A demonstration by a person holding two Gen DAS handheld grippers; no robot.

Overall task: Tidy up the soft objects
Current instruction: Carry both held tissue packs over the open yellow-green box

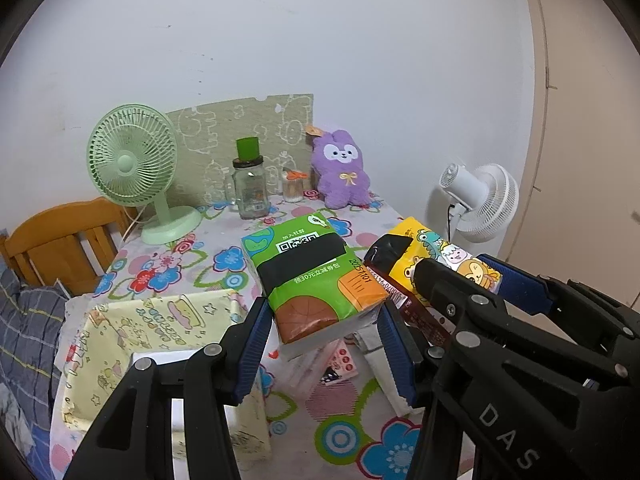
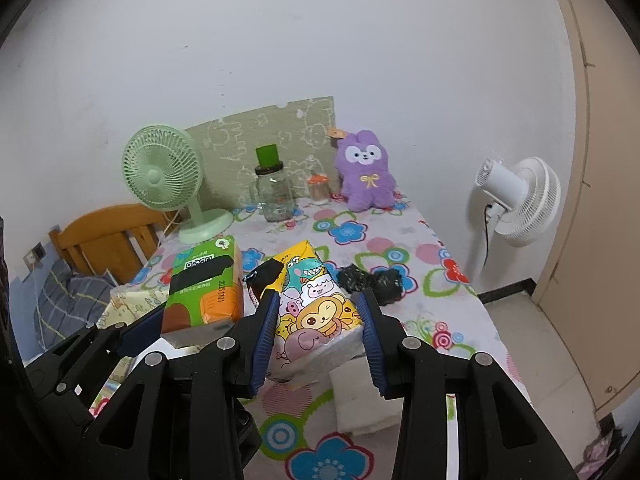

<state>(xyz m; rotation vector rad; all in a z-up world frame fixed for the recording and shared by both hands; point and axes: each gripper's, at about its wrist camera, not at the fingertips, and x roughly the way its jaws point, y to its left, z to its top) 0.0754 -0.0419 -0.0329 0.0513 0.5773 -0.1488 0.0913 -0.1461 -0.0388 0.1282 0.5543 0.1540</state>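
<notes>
A: Left gripper (image 1: 322, 332) pinches the green pack (image 1: 316, 276), lifted off the table (image 1: 192, 256), with the yellow bin (image 1: 160, 320) just down to its left. Right gripper (image 2: 320, 336) pinches the cartoon pack (image 2: 316, 312), also in the air.

B: The two packs hang close together. Any risk there?

A: I'd say so. The right gripper's fingers sit just beside the green pack; a careless swing could knock it askew.

B: And the grips themselves?

A: Both packs are soft and wrapped in slick film. The pads hold only their near ends, so the far ends may droop and slide out.

B: The bin?

A: Its fabric walls look floppy; a pack catching the rim could fold it in. The black bags (image 2: 370, 282) and plush (image 2: 366, 172) wait on the table.
</notes>
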